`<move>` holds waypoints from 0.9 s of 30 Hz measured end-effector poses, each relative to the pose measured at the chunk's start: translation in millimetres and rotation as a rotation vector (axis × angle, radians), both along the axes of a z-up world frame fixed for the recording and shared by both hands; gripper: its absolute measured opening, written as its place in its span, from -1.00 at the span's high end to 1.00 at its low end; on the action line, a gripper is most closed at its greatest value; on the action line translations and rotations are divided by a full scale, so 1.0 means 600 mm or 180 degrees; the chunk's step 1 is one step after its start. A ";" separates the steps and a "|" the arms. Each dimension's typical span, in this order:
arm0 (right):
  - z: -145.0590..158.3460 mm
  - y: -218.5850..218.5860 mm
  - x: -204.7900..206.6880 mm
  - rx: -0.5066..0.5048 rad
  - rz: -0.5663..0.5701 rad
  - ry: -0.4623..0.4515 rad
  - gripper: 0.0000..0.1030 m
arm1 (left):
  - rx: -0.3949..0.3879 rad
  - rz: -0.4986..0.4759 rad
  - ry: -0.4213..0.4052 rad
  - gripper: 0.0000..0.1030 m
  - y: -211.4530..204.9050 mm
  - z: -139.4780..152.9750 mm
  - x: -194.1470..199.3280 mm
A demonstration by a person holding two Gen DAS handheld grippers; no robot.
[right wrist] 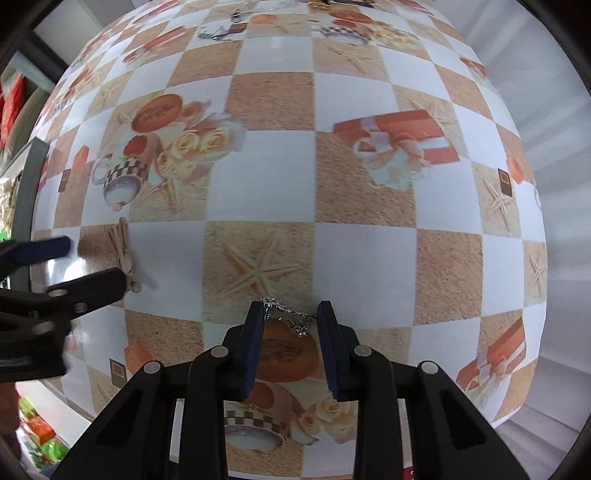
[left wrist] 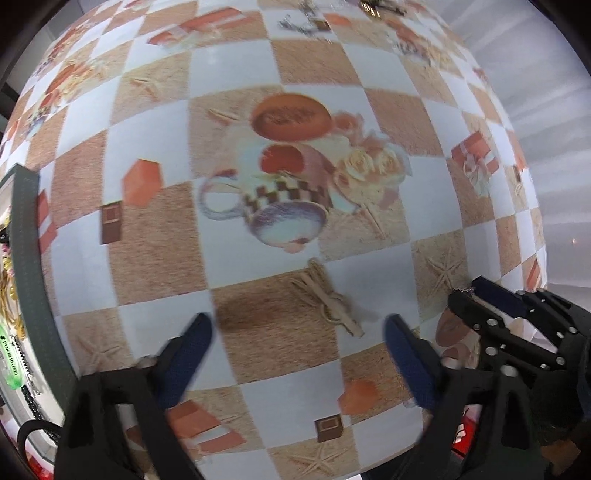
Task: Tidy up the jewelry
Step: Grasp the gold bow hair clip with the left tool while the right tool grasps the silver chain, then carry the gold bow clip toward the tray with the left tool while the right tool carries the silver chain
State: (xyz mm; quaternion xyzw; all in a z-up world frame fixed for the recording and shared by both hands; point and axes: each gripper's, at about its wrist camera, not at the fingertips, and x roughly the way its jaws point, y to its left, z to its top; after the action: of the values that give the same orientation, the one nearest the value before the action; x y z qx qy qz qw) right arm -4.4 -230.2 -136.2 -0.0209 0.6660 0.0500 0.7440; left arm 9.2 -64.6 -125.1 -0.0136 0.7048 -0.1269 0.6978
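Observation:
A thin silver chain [right wrist: 286, 313] hangs between the tips of my right gripper [right wrist: 290, 308]. Its jaws stand apart, and the chain drapes from the left fingertip across the gap; a firm hold cannot be made out. The right gripper also shows at the right edge of the left wrist view [left wrist: 466, 293] with a bit of chain at its tip. My left gripper [left wrist: 297, 332] is wide open and empty above the checkered tablecloth [left wrist: 258, 206]. More jewelry [left wrist: 371, 9] lies at the table's far edge. A grey-rimmed organizer tray [left wrist: 27, 258] with beads and chains stands at the left.
The tablecloth [right wrist: 354, 192] has printed cups, gift boxes and starfish, all flat pictures. Small silver pieces [right wrist: 218, 31] lie at the far side in the right wrist view. The left gripper's fingers [right wrist: 55, 247] reach in from the left there. Coloured packets [right wrist: 40, 439] lie below the table's left edge.

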 end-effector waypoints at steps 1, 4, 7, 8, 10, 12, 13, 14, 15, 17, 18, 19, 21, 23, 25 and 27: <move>0.000 -0.004 0.000 0.0004 -0.0019 0.0002 0.38 | 0.0071 -0.0026 -0.0019 -0.77 -0.010 -0.003 0.001; 0.001 -0.017 -0.002 0.0029 -0.0044 -0.0001 0.38 | 0.0139 -0.0135 -0.0075 -0.69 -0.033 -0.001 0.004; 0.004 -0.031 -0.010 0.0031 -0.0043 -0.0007 0.38 | 0.0287 -0.0280 -0.0139 -0.38 -0.057 0.002 0.004; 0.004 -0.031 -0.010 0.0033 -0.0045 -0.0007 0.38 | 0.0349 -0.0333 -0.0165 -0.33 -0.064 0.003 0.002; 0.004 -0.034 -0.012 0.0039 -0.0044 -0.0007 0.38 | 0.0421 -0.0411 -0.0198 -0.14 -0.081 0.005 0.001; 0.003 -0.014 -0.004 0.0039 -0.0044 -0.0006 0.38 | 0.0472 -0.0479 -0.0244 0.07 -0.088 0.008 -0.002; 0.003 -0.014 -0.003 0.0036 -0.0043 -0.0006 0.38 | 0.0456 -0.0503 -0.0256 0.28 -0.092 0.009 -0.002; 0.003 -0.014 -0.003 0.0032 -0.0039 -0.0004 0.38 | 0.0442 -0.0519 -0.0265 0.41 -0.094 0.011 -0.002; 0.003 -0.014 -0.003 0.0033 -0.0042 -0.0003 0.38 | 0.0414 -0.0528 -0.0262 0.53 -0.096 0.012 -0.001; 0.003 -0.015 -0.003 0.0035 -0.0041 0.0000 0.38 | 0.0305 -0.0494 -0.0242 0.55 -0.093 0.015 0.002; 0.002 -0.012 -0.005 0.0038 -0.0042 0.0000 0.38 | 0.0244 -0.0459 -0.0230 0.55 -0.093 0.017 0.004; 0.000 -0.014 -0.005 0.0045 -0.0040 0.0003 0.38 | 0.0193 -0.0428 -0.0218 0.55 -0.088 0.019 0.006; 0.001 -0.010 0.001 0.0069 -0.0053 0.0013 0.38 | 0.0070 -0.0359 -0.0203 0.55 -0.069 0.027 0.006; 0.005 -0.014 0.007 0.0126 -0.0091 0.0019 0.38 | -0.0025 -0.0293 -0.0213 0.55 -0.055 0.031 0.000; 0.020 -0.024 0.016 0.0185 -0.0120 0.0007 0.38 | -0.0080 -0.0239 -0.0231 0.55 -0.042 0.039 0.004; 0.032 -0.029 0.024 0.0249 -0.0131 -0.0006 0.38 | -0.0125 -0.0198 -0.0247 0.55 -0.020 0.050 0.005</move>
State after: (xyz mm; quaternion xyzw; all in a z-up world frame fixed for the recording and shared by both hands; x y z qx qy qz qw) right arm 9.8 -247.4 -117.2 0.0219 0.6632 0.0607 0.7457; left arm 12.1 -76.5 -95.0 -0.0004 0.6747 -0.1627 0.7200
